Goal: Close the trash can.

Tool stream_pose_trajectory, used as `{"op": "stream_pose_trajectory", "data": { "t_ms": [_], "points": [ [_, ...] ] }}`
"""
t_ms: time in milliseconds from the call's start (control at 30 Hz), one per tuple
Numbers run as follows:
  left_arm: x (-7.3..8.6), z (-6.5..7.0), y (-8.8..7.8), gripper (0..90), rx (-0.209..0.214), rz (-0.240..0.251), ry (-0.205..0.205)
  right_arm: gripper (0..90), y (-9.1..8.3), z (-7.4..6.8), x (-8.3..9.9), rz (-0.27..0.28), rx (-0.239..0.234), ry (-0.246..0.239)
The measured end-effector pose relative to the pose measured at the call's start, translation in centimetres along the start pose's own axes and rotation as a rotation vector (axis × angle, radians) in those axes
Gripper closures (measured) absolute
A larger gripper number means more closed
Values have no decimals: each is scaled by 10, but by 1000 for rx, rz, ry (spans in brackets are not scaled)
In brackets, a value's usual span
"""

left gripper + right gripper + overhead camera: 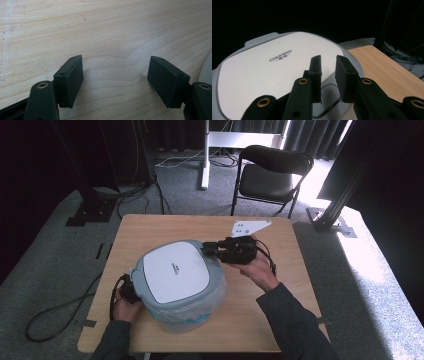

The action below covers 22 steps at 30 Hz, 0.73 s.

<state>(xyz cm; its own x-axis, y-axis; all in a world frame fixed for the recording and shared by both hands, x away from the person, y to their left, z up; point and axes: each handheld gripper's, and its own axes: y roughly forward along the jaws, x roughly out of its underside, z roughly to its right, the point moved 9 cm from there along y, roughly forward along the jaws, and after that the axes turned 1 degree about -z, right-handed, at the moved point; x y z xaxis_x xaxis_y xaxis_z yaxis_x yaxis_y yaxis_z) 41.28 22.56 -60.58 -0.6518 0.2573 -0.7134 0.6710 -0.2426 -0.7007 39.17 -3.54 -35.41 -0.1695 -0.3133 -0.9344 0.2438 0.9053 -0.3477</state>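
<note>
A grey waste bin (177,285) with a flat white lid (173,271) stands on the near-left part of the wooden desk (280,320), and a clear plastic liner (212,302) bulges out under the lid's rim on its near and right sides. The lid lies closed and level on the bin, and small grey lettering (280,55) is printed near its middle. The right gripper (206,248) comes in from the right, lying nearly level, with its tips at the lid's far-right edge; in the right gripper view its two black jaws stand a narrow gap apart over the lid's grey rim (329,100), with nothing pinched between the pads, so they grip nothing. The person's right hand (257,267) holds this gripper from below, and the grey three-cornered plate on top of it points towards the far side of the desk. The left gripper (129,291) sits low at the bin's left side, just beside its wall, held by the left hand (125,310) at the near-left of the desk. In the left gripper view its jaws stand wide apart over bare wood, holding nothing, with a pale curved edge of the bin (206,72) at the right border. Beyond the desk's far edge a black chair (272,175) stands on the grey carpet (45,270).
</note>
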Motion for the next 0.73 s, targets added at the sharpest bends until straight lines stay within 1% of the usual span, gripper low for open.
{"op": "stream_pose_trajectory", "data": {
  "t_ms": [167, 300, 367, 400, 433, 500, 533, 567, 600, 700, 733],
  "points": [
    [0, 0, 0, 288, 0, -1, 0, 704, -5, 9, 4, 13, 33, 18],
    [0, 0, 0, 288, 0, 0, 0, 702, -11, 14, 6, 25, 51, 31],
    [0, 0, 0, 288, 0, 0, 0, 695, -13, 18, 8, 22, 76, 31],
    [0, 0, 0, 288, 0, 0, 0, 695, -13, 18, 8, 22, 76, 31],
    [0, 0, 0, 288, 0, 0, 0, 695, -14, 20, 10, 18, 97, 36],
    [0, 0, 0, 288, 0, 0, 0, 698, -17, 25, 14, 29, 118, 43],
    [0, 0, 0, 289, 0, 0, 0, 704, -18, 26, 15, 31, 127, 45],
    [0, 0, 0, 288, 0, 0, 0, 705, -19, 28, 17, 36, 120, 55],
    [0, 0, 0, 288, 0, 0, 0, 705, -20, 30, 19, 36, 122, 62],
    [0, 0, 0, 288, 0, 0, 0, 693, -26, 39, 29, 33, 163, 83],
    [0, 0, 0, 289, 0, 0, 0, 693, -26, 39, 29, 33, 163, 83]
  ]
}}
